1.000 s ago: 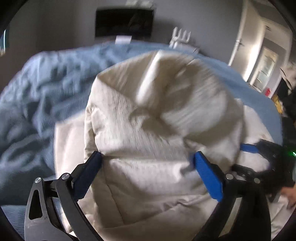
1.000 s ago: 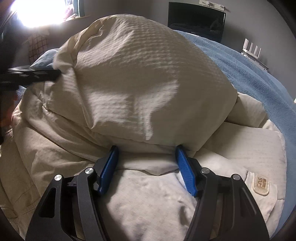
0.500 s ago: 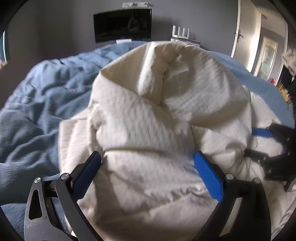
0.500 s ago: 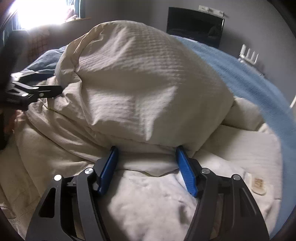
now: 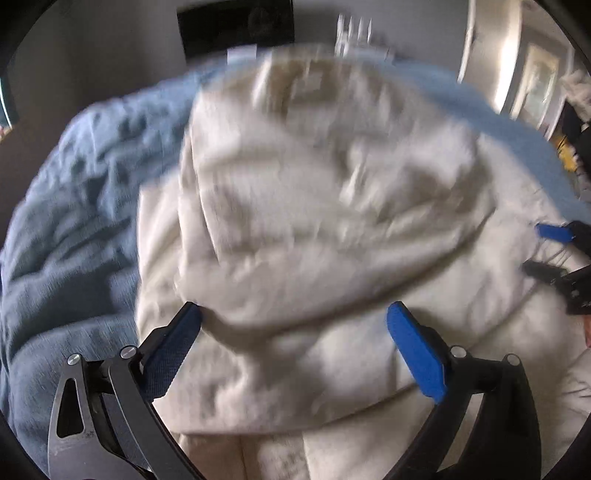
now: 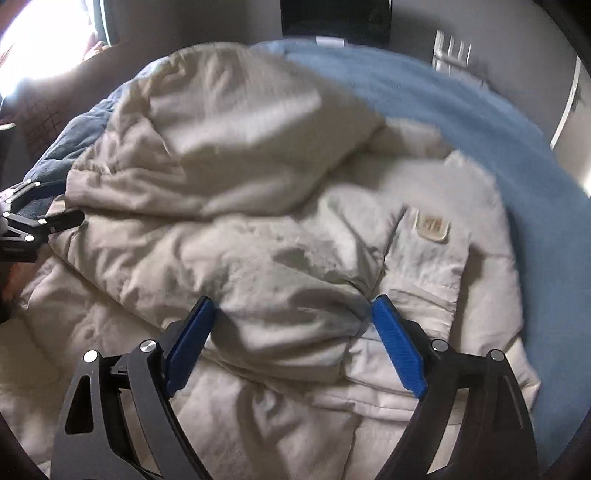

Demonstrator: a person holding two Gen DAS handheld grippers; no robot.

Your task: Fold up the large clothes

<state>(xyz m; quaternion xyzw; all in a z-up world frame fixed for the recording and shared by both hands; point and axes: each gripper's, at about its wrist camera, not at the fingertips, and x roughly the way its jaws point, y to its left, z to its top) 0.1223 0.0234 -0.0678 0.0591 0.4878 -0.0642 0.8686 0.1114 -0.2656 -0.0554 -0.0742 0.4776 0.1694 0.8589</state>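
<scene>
We see the cream padded jacket (image 6: 280, 236) heaped on the blue bedspread (image 6: 461, 122), bulk folded over itself. Our right gripper (image 6: 291, 314) has just been opening, its 2 jaws wide around a fold; our left gripper (image 5: 293, 317) also stands wide astride the jacket.

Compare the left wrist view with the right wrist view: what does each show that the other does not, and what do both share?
Only the left wrist view shows the lit doorway. Only the right wrist view shows the bright window and the jacket's sleeve patch. Both show the cream padded jacket heaped on the blue bedspread, and a dark screen on the far wall.
</scene>
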